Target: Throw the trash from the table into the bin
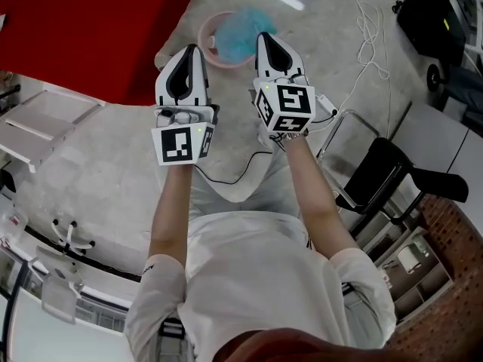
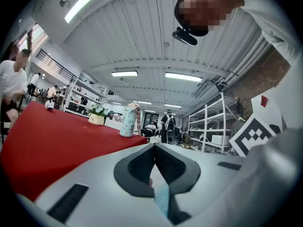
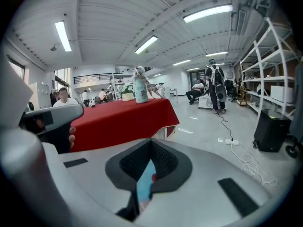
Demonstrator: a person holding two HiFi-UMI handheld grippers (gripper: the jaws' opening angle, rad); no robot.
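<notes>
In the head view, my two grippers are held side by side above a pink bin [image 1: 210, 50] on the floor, which holds crumpled blue plastic [image 1: 238, 32]. The left gripper [image 1: 192, 50] and right gripper [image 1: 265, 38] both have their jaws together. In the left gripper view the left gripper [image 2: 155, 145] has its tips touching. In the right gripper view the right gripper [image 3: 151, 142] shows the same. A strip of blue shows in the slot behind each pair of tips. I cannot tell whether it is pinched or lies below. The red-clothed table [image 1: 90, 29] stands to the left, with a pale bottle [image 3: 140, 90] on it.
A black chair [image 1: 377, 172] and a black case [image 1: 430, 21] stand to the right, with white cable [image 1: 370, 44] loose on the floor. A white rack [image 1: 45, 119] is at the left. Metal shelving [image 2: 213, 122] and people fill the far room.
</notes>
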